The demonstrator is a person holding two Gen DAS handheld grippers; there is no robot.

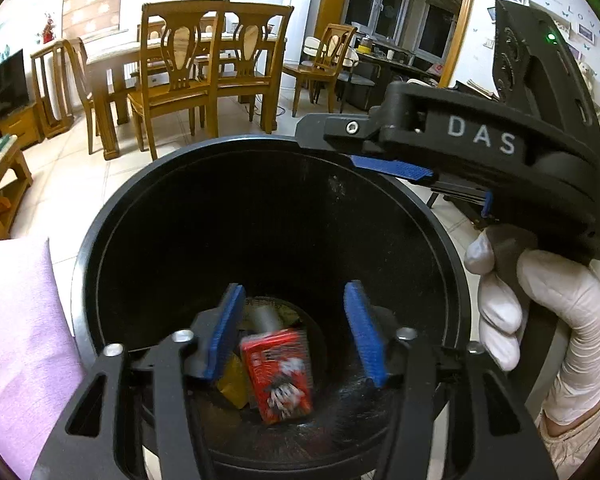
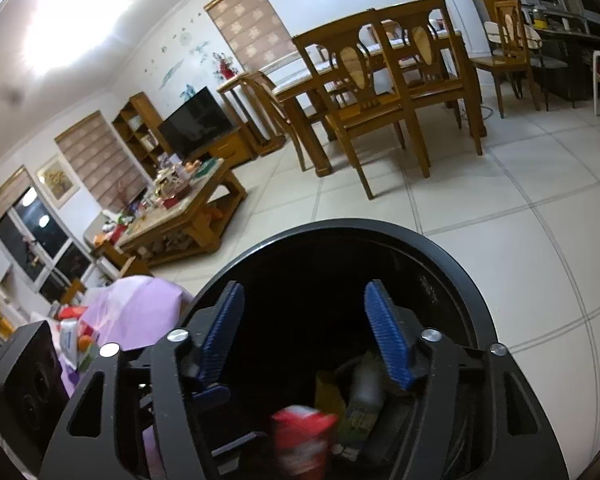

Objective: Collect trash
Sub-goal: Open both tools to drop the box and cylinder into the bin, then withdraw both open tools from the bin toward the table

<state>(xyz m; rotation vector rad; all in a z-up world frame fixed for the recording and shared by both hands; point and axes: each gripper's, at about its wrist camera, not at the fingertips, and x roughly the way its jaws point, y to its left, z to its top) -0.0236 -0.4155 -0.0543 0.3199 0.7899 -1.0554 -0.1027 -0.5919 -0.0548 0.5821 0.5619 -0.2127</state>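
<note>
From the left wrist, the left gripper (image 1: 296, 332) hangs over a black trash bin (image 1: 100, 216), its jaws spread apart and gripping nothing; a red packet (image 1: 278, 376) lies at the bin's bottom beside a yellow wrapper (image 1: 232, 384). The right gripper (image 1: 440, 184), held by a gloved hand (image 1: 540, 308), reaches over the rim. From the right wrist, its blue pads (image 2: 388, 336) stand wide with nothing between them, the blurred red packet (image 2: 304, 436) below in the bin.
</note>
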